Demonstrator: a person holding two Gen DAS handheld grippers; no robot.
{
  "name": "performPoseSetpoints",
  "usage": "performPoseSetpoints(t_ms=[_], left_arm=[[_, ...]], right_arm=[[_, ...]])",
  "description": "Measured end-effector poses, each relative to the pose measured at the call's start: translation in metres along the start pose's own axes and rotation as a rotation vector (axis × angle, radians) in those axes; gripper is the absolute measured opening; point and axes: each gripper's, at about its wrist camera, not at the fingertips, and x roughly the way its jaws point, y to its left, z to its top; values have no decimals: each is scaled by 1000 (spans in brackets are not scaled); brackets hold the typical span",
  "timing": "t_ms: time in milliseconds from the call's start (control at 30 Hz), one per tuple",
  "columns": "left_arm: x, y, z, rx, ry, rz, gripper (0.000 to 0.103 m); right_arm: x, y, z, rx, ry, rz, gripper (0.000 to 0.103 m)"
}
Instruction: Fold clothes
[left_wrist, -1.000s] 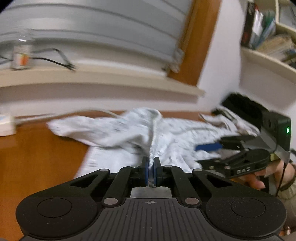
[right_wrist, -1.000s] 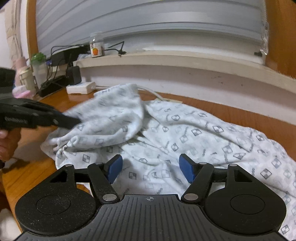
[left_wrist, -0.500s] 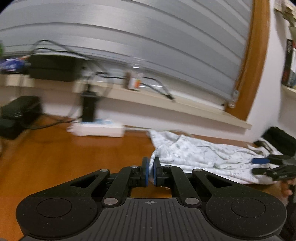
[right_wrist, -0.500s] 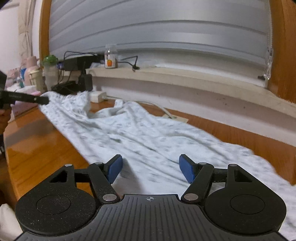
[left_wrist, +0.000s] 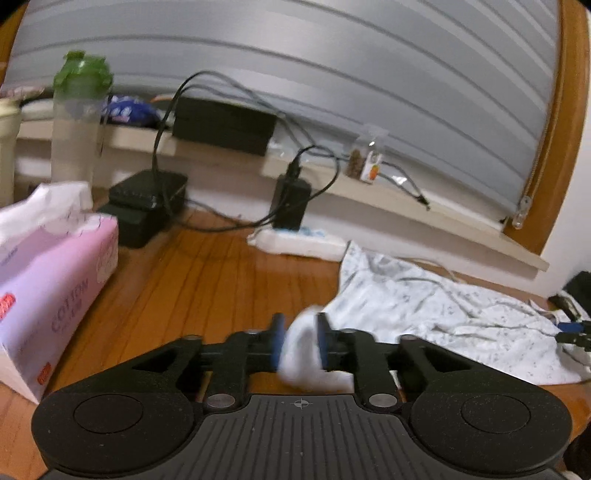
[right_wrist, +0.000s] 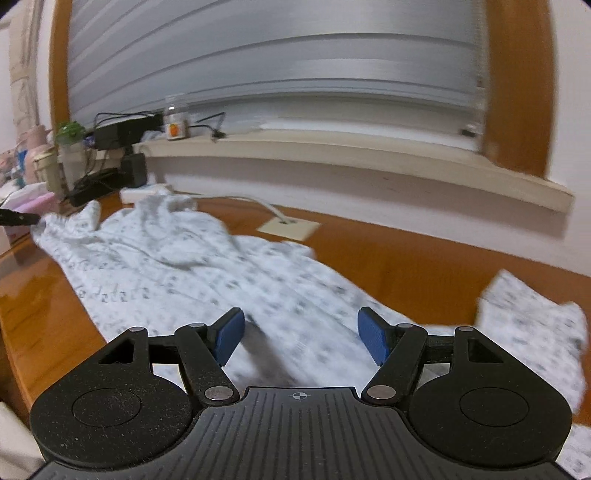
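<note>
Left hand-held gripper (left_wrist: 299, 341) opening around garment (left_wrist: 436, 317) corner; right hand-held gripper (right_wrist: 300, 336) open, empty.

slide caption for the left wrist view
Left tongs opening around a bunched corner of the patterned garment on the wooden table.

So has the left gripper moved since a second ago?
Yes. The left gripper swung leftward along the wooden table, dragging the white patterned garment; a pink tissue box now shows.
</note>
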Motion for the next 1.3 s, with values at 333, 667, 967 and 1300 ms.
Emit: performPoseSetpoints(t_ms=[333,667,967,1300], left_arm=[[38,-79,12,134,22,-161,65],[127,-195,6,298,145,-350,67],[160,-268,-12,436,192,-431,72],[172,-313,-21,508,193,-497,76]], right_arm=[[-71,-92,-39,131,-25,-232,68],[-106,-171,-69,286,-30,-397,68],[-93,-203,-67,325,-11,-450,68],[-96,-218,-63,297,-26,-566,68]])
